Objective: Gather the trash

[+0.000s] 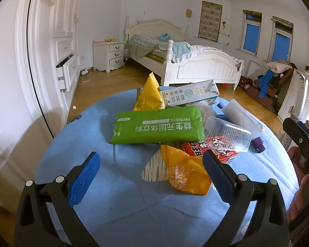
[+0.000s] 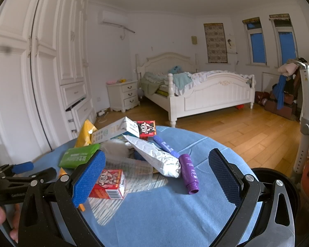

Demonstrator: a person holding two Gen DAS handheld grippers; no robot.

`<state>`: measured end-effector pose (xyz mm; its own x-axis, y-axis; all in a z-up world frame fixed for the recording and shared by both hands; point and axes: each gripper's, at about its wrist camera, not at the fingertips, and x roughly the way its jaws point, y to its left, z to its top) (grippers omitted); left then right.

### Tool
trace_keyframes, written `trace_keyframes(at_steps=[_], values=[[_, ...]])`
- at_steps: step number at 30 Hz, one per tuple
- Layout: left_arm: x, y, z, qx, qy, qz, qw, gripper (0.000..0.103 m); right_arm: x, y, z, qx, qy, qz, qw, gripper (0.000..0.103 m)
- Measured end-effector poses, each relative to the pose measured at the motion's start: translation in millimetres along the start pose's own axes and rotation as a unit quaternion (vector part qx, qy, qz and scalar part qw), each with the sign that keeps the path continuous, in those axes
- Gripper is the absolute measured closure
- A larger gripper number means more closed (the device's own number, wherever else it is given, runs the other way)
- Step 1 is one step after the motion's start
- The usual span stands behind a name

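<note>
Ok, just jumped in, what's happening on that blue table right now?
A person holds both grippers open above the trash pile on the blue table, gripping nothing yet. The left gripper hovers over the orange wrapper beside the green packet. The right gripper faces the purple bottle and foil pouch.

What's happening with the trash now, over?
Left gripper open, empty, low over the orange wrapper. Right gripper open, empty. Trash pile untouched on the blue table. Nothing blocking.
</note>
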<state>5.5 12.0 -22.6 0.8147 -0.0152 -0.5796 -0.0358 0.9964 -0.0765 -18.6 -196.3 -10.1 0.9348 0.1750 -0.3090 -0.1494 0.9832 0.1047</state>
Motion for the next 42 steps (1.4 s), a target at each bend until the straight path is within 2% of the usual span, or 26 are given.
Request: trace_keyframes(at_steps=[33, 35, 38, 42], values=[[1.2, 2.6, -2.6, -0.003, 0.011, -0.004, 0.9999, 0.005, 2.0, -1.9, -1.3, 0.002, 0.007, 0.000, 1.000, 0.004], [1.1, 5.6, -2.5, -0.011, 0.013, -0.018, 0.9997, 0.005, 4.3, -5.9, -1.7, 0.009, 0.019, 0.008, 1.000, 0.004], [-4.9, 18.2, 6.1, -0.024, 0.004, -0.063, 0.9977, 0.005, 16.3, -18.0, 8.0, 0.021, 0.056, 0.050, 0.997, 0.004], [-2.8, 40.4, 48.0, -0.023, -0.004, -0.111, 0.9936, 0.005, 45.0, -29.4, 55.8, 0.026, 0.108, 0.111, 0.988, 0.004]])
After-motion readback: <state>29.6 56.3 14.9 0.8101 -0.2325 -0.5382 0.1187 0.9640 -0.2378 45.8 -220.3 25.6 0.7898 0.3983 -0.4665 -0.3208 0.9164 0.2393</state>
